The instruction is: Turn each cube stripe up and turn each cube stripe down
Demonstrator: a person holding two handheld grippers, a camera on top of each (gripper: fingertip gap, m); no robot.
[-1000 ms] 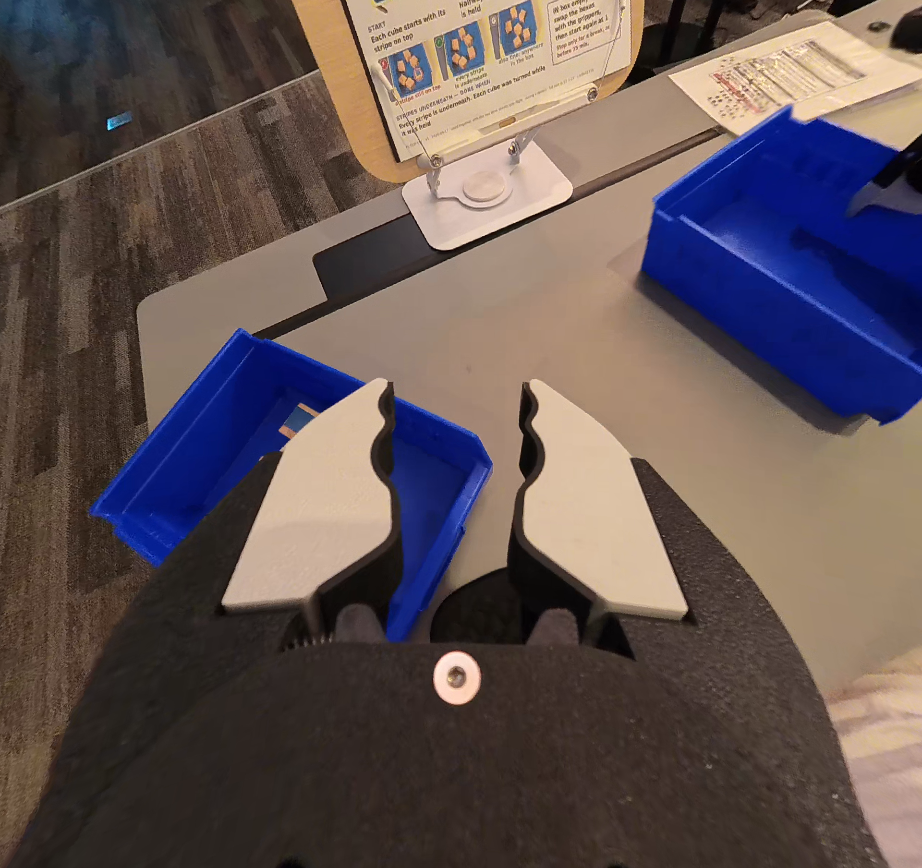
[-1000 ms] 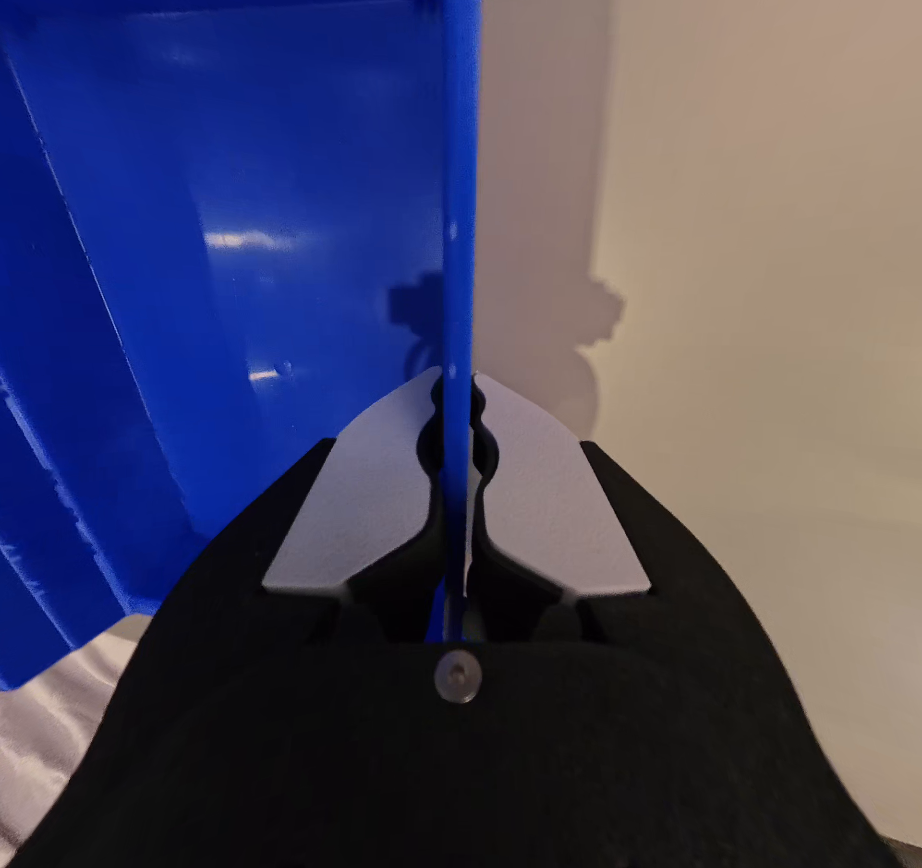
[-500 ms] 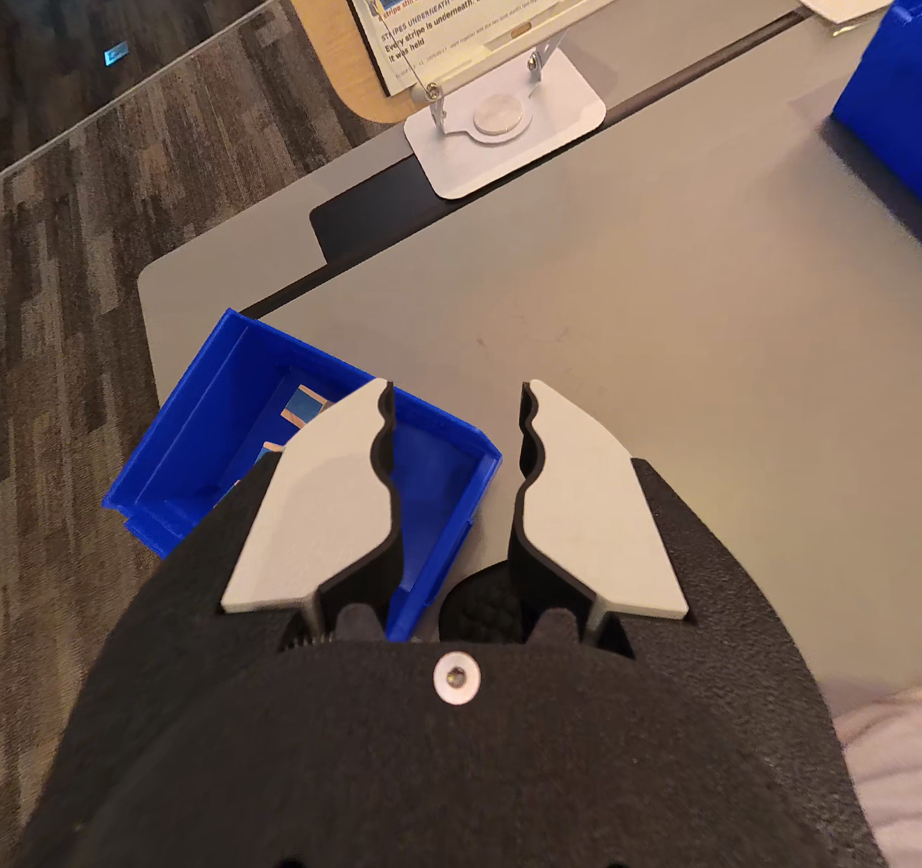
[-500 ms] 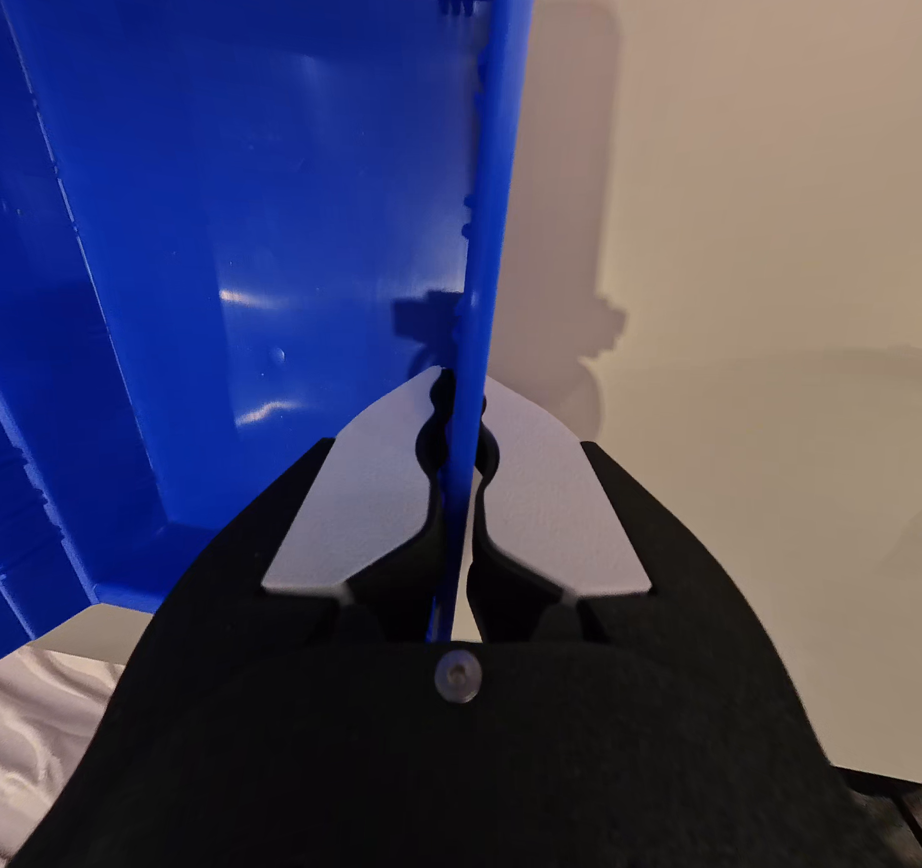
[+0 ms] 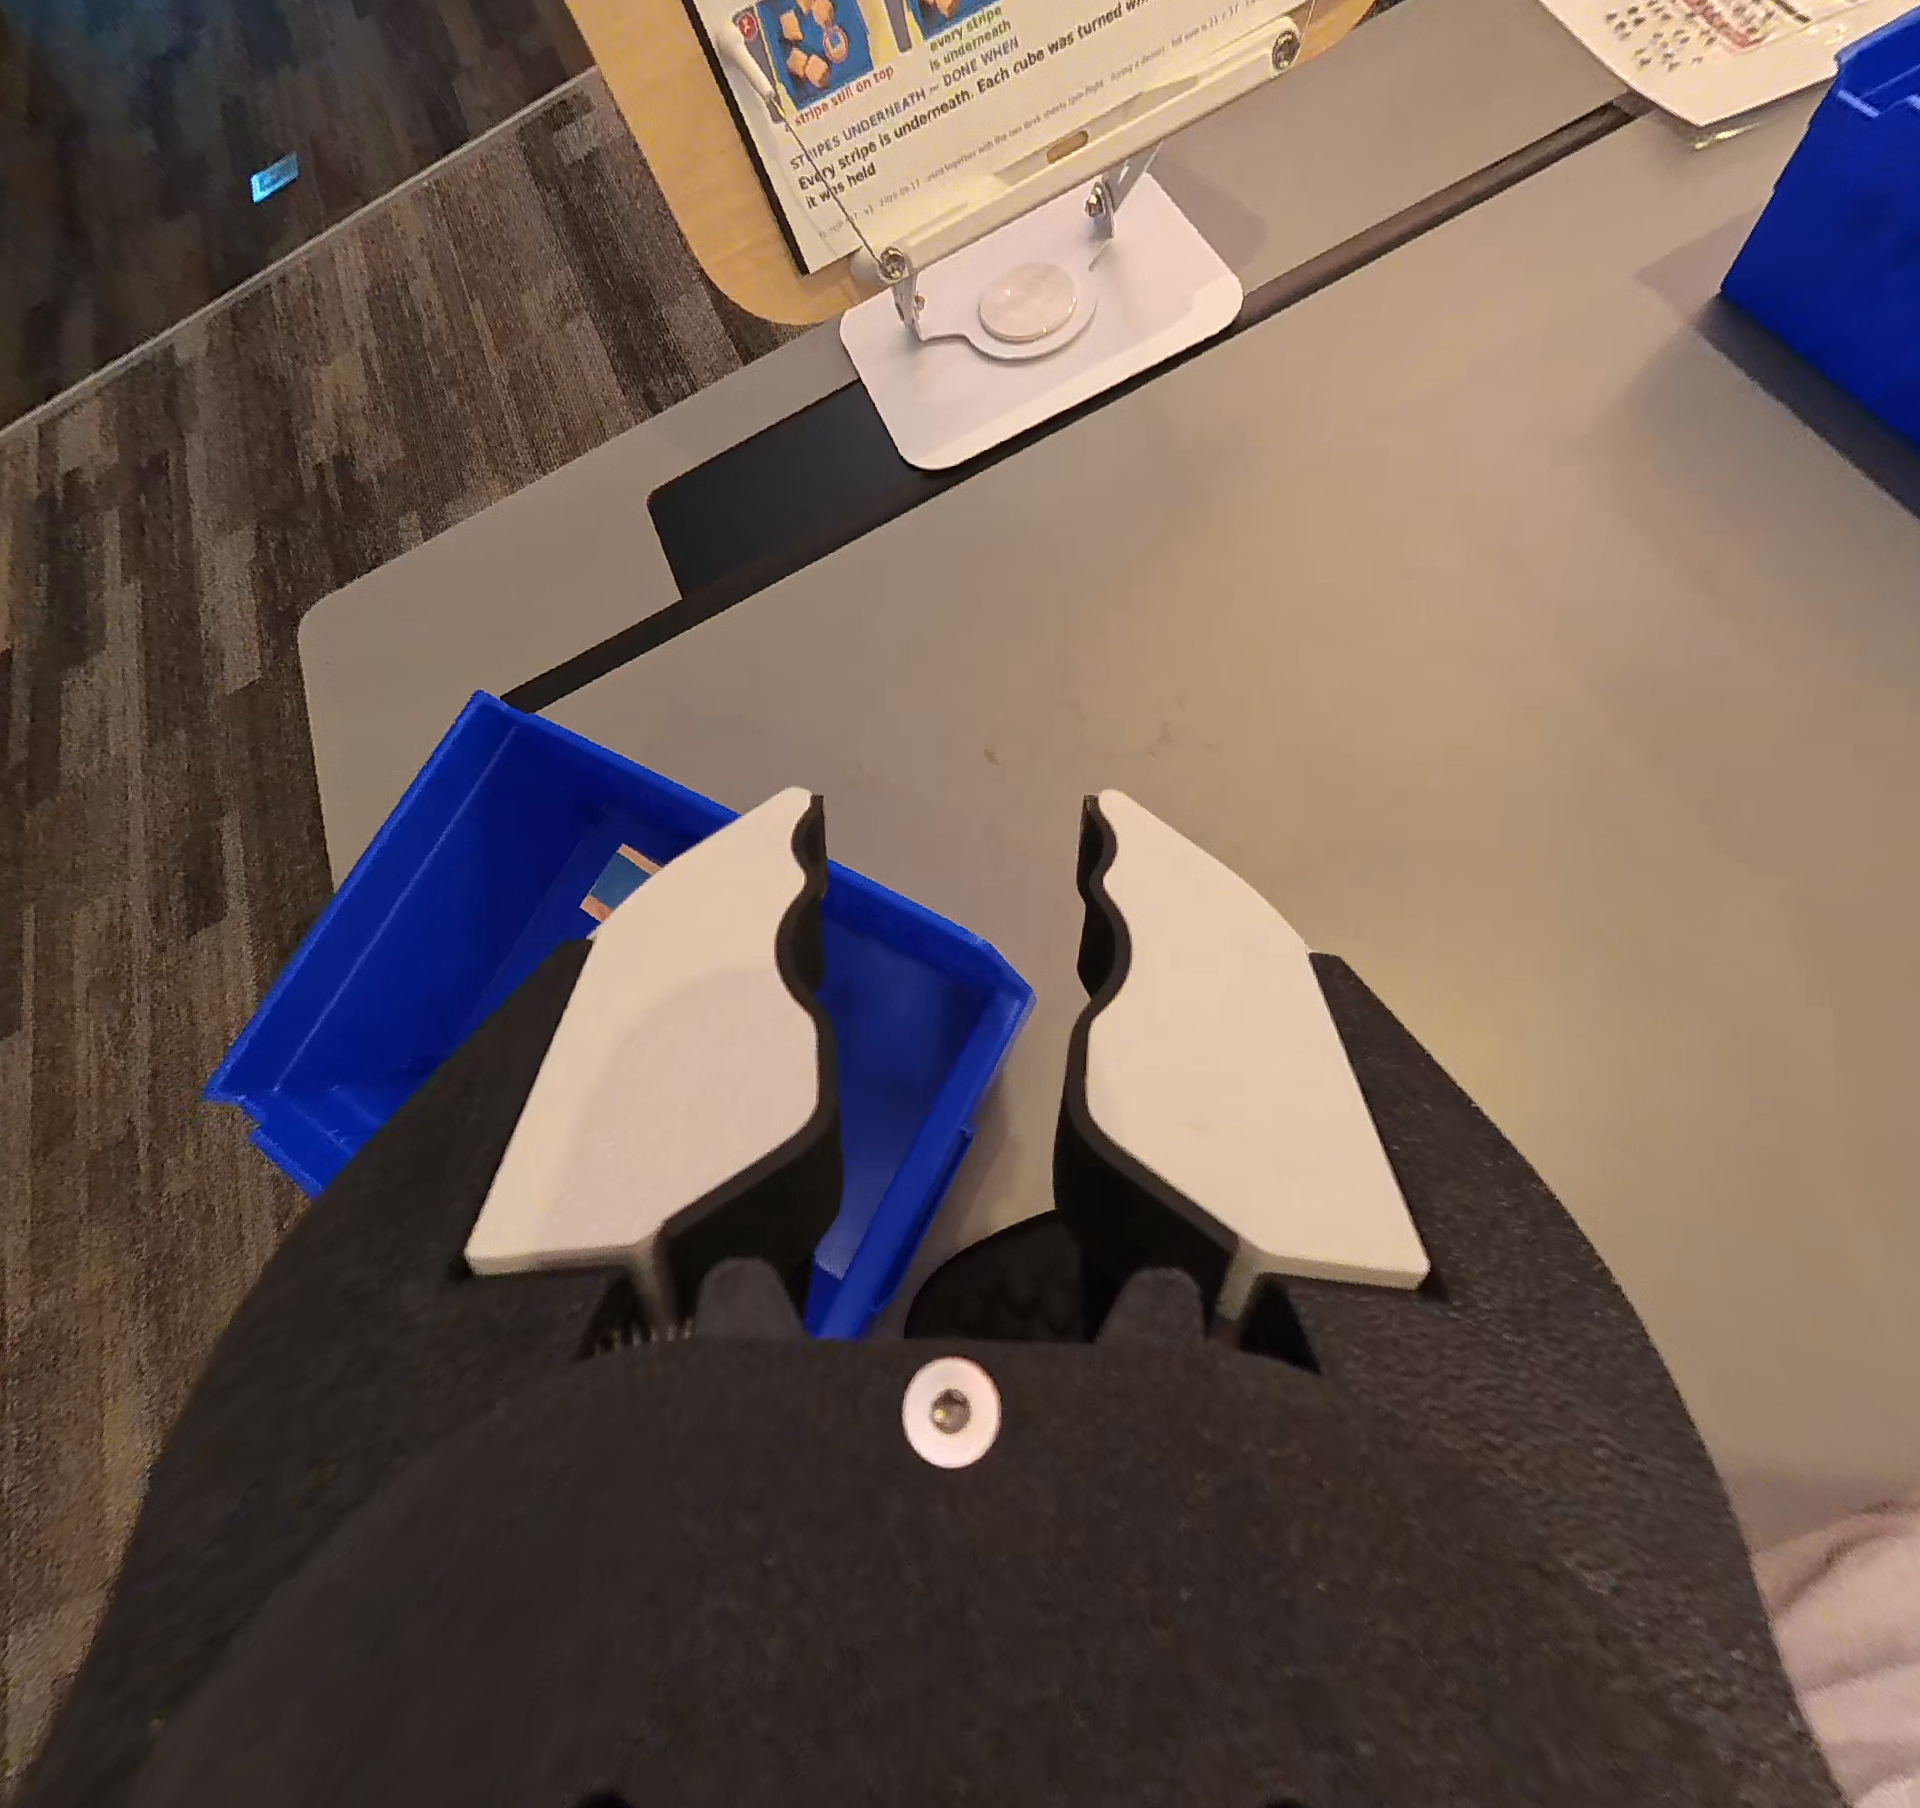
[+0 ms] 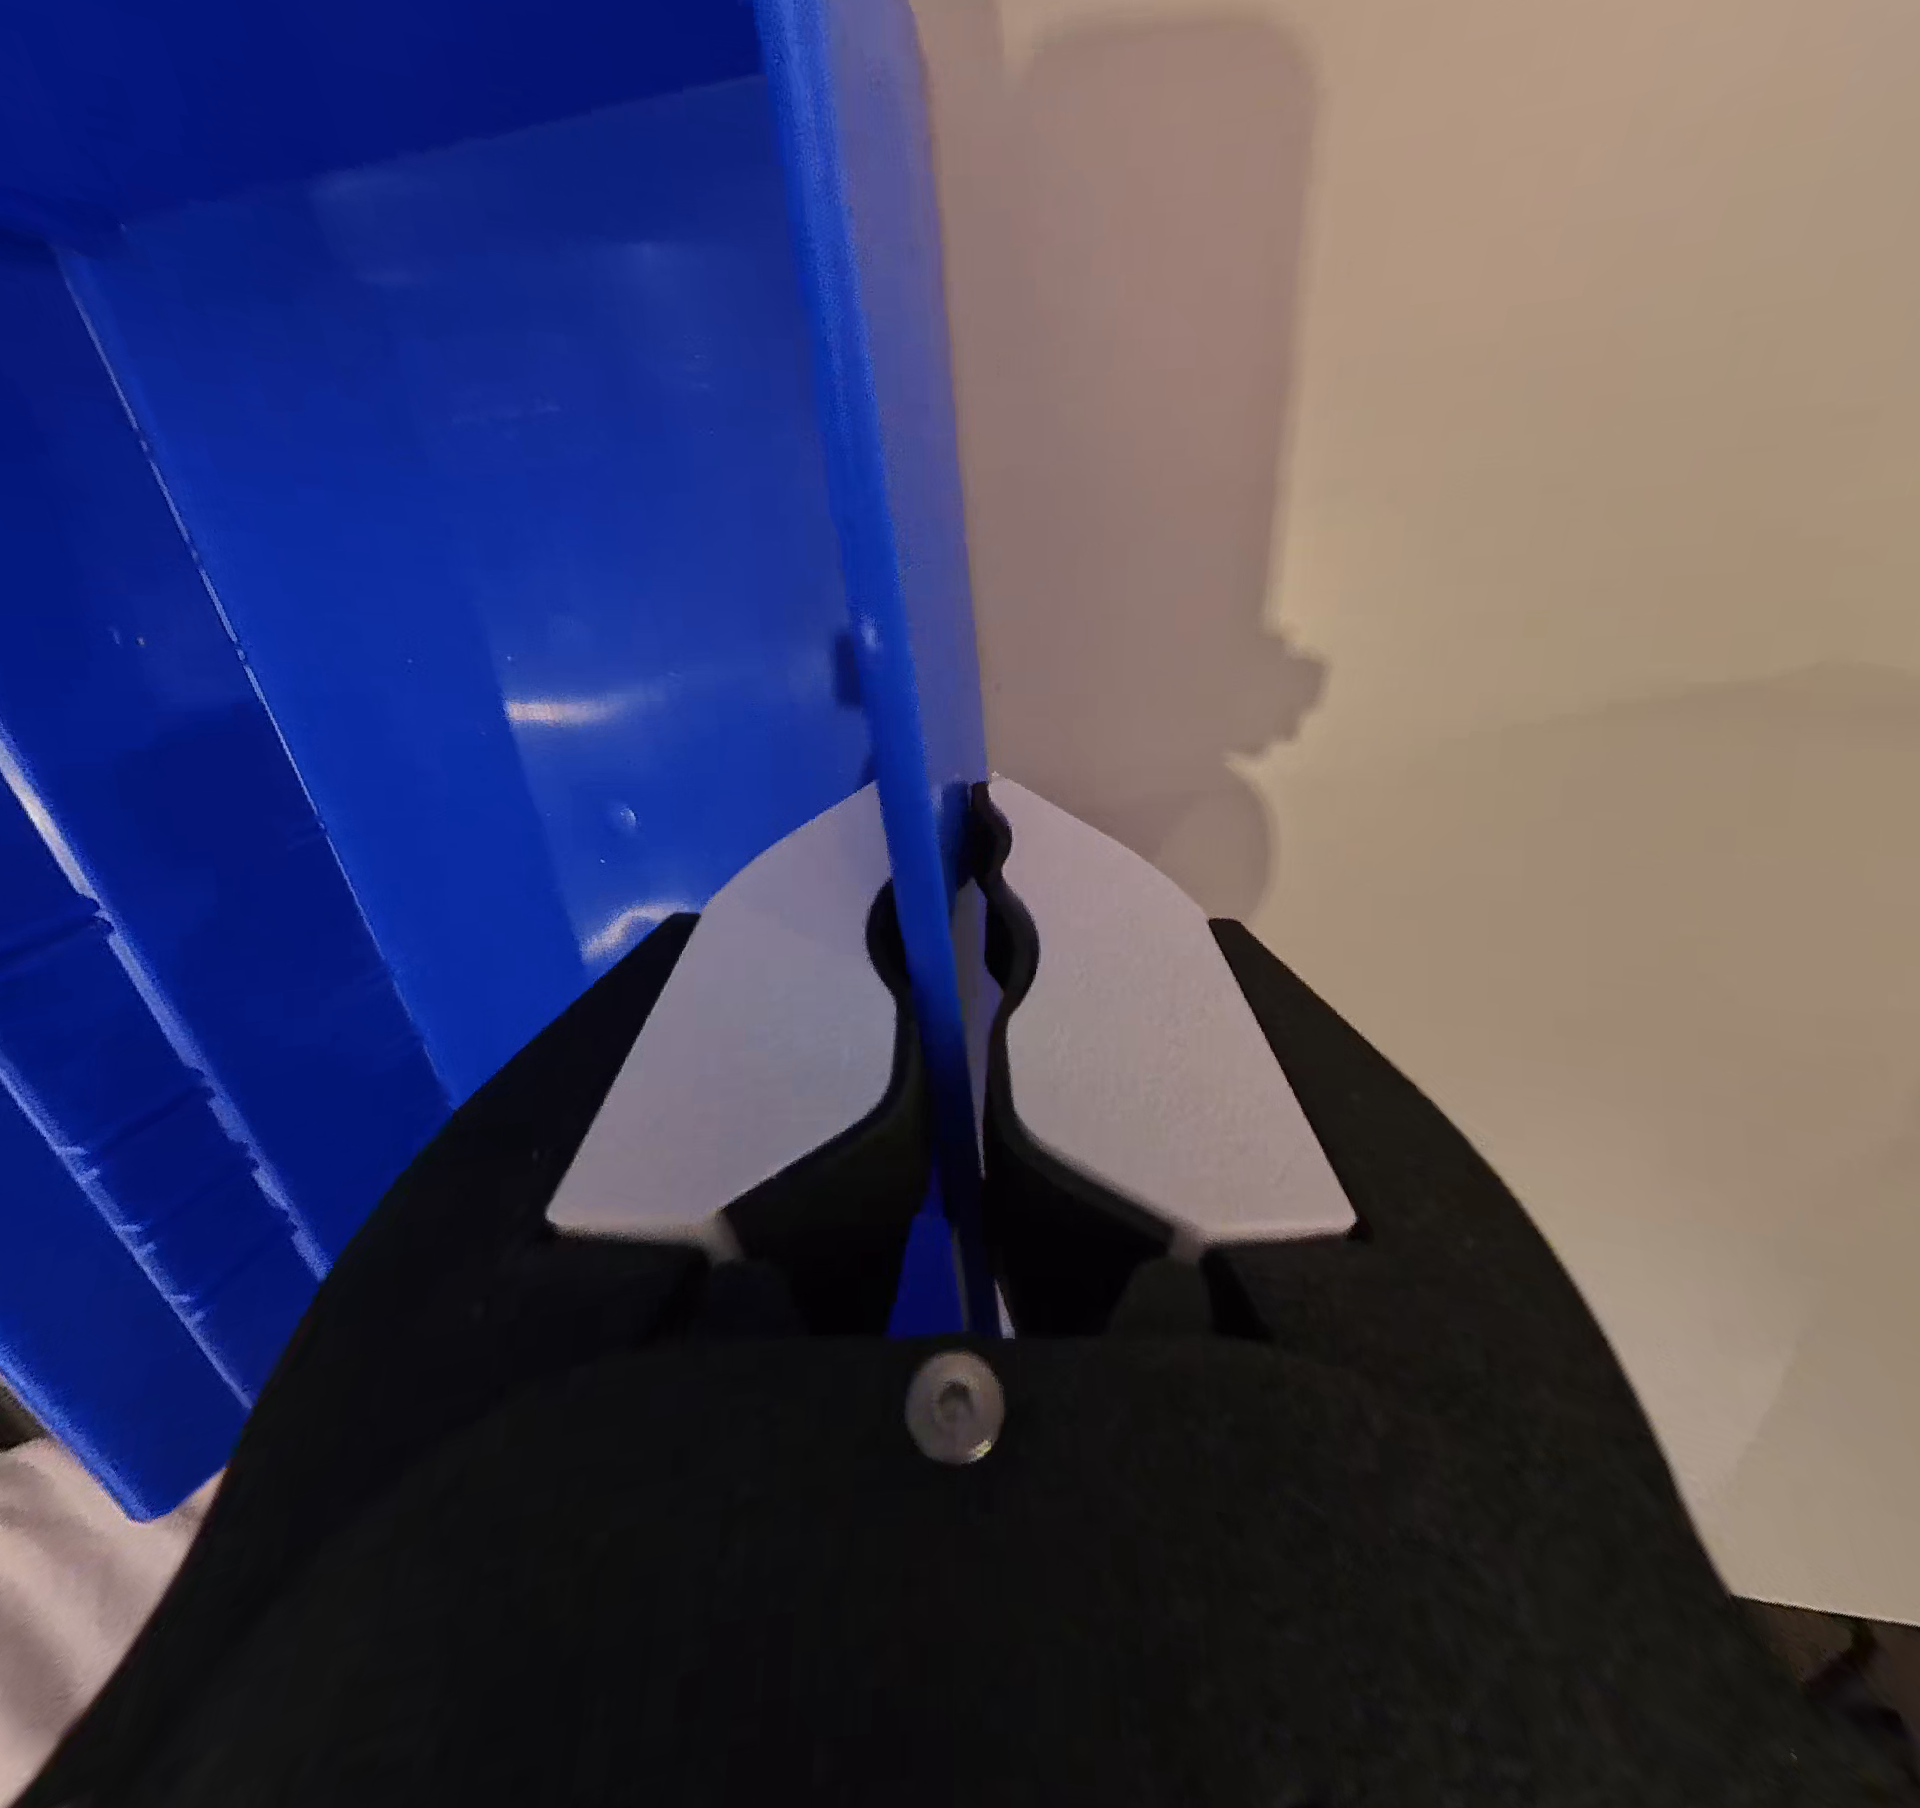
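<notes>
While the left tool (image 5: 948, 802) gapes wide above one blue bin (image 5: 416, 927), the right tool (image 6: 940, 792) clamps another bin's wall (image 6: 831, 304).

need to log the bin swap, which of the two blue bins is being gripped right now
The blue bin on the right: the right gripper is shut on its side wall. The blue bin on the left merely sits under the open left gripper, ungripped.

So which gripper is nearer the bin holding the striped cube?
Left. The left gripper hovers open over that bin; the right gripper is clamped on the other bin's wall.
</notes>
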